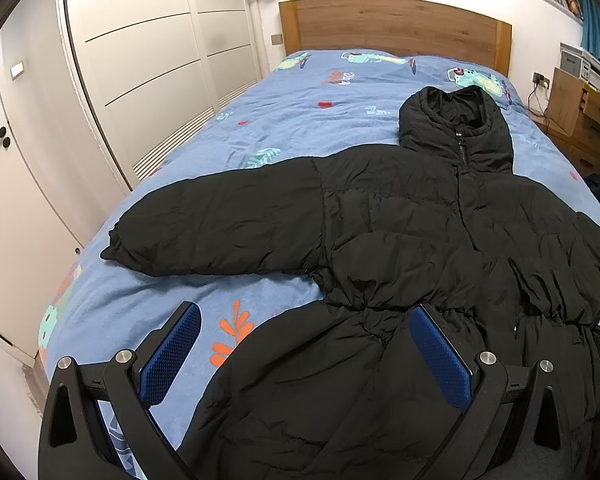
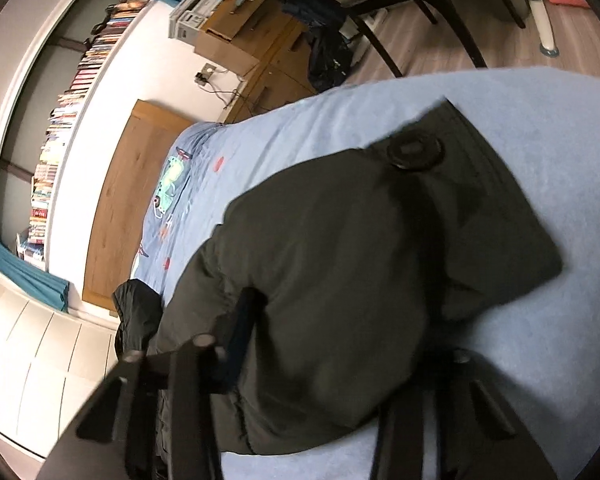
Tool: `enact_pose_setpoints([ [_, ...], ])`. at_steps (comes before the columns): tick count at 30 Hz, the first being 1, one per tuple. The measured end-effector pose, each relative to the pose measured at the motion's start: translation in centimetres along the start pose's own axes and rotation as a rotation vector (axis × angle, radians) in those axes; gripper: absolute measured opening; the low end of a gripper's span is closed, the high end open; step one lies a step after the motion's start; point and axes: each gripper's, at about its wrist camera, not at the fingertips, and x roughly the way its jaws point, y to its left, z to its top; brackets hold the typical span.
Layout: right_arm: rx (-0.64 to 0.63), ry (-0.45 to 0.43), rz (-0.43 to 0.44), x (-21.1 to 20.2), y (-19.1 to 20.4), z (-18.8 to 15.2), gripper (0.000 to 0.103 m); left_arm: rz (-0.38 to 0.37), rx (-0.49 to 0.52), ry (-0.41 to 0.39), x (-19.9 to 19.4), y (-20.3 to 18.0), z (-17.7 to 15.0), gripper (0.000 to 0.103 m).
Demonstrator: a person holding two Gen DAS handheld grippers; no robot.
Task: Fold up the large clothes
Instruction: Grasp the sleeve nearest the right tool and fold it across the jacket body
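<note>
A black hooded puffer jacket lies spread front-up on the bed, hood toward the headboard and one sleeve stretched out to the left. My left gripper is open and empty, hovering over the jacket's lower left hem. In the blurred, tilted right wrist view the jacket's other sleeve fills the space between the wide-apart fingers of my right gripper. The sleeve bulges between the fingers, and I cannot tell whether they press it. The sleeve's cuff end lies on the bed.
The bed has a blue patterned cover and a wooden headboard. White wardrobe doors stand close on the left. A wooden desk, cables, a chair and a bookshelf are on the right side.
</note>
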Motion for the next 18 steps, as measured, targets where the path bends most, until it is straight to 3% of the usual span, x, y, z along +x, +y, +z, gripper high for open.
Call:
enact_pose_setpoints([
  [1, -0.023, -0.004, 0.009, -0.2, 0.7, 0.0, 0.020, -0.002, -0.002, 0.000, 0.0, 0.1, 0.0, 0.102],
  [4, -0.085, -0.017, 0.031, -0.9, 3.0, 0.2, 0.013, -0.008, -0.013, -0.002, 0.0, 0.4, -0.1, 0.102],
  [12, -0.288, -0.023, 0.161, -3.0, 13.7, -1.1, 0.012, -0.046, -0.062, -0.012, -0.7, 2.5, -0.5, 0.102],
  [18, -0.422, 0.036, 0.260, -3.0, 22.2, -5.7, 0.012, -0.062, -0.095, -0.018, -1.1, 4.9, -1.0, 0.102],
])
